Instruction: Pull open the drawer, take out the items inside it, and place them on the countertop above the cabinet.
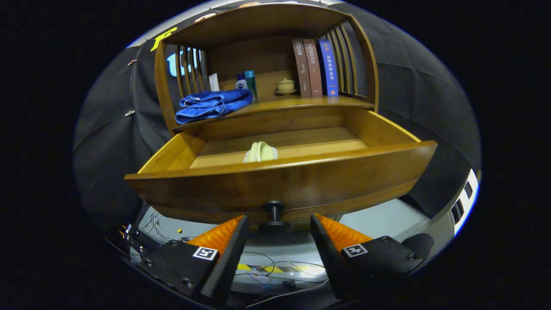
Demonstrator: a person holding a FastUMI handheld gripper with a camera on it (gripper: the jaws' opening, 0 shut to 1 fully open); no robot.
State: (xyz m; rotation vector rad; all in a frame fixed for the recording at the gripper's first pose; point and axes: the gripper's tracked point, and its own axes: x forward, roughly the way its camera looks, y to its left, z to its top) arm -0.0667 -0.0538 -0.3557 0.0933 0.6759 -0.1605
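Fingers (236,234) of your gripper (279,228) stand spread apart on either side of the small dark round knob (274,215), with a gap between each finger and the knob, so you hold nothing. That spacing fits a release after a pull: the curved-front brown wooden drawer (280,181) stands well out from the wooden cabinet (267,69), its inside open to you from above.

Look beyond the fingers into the drawer. One pale yellow-green item, soft-looking and folded or ribbed (260,152), lies on the drawer floor just behind the front panel, near the middle. Exactly what it is you cannot tell from here. It looks light and easy to pinch, though it sits low behind the front wall, so you would likely need to come over that rim and down.

Above, the wooden countertop (301,103) already carries a folded blue towel (213,105), two small bottles (247,82), a cream lidded cup (285,85) and three upright books (315,66). Bare wood shows between towel and books.
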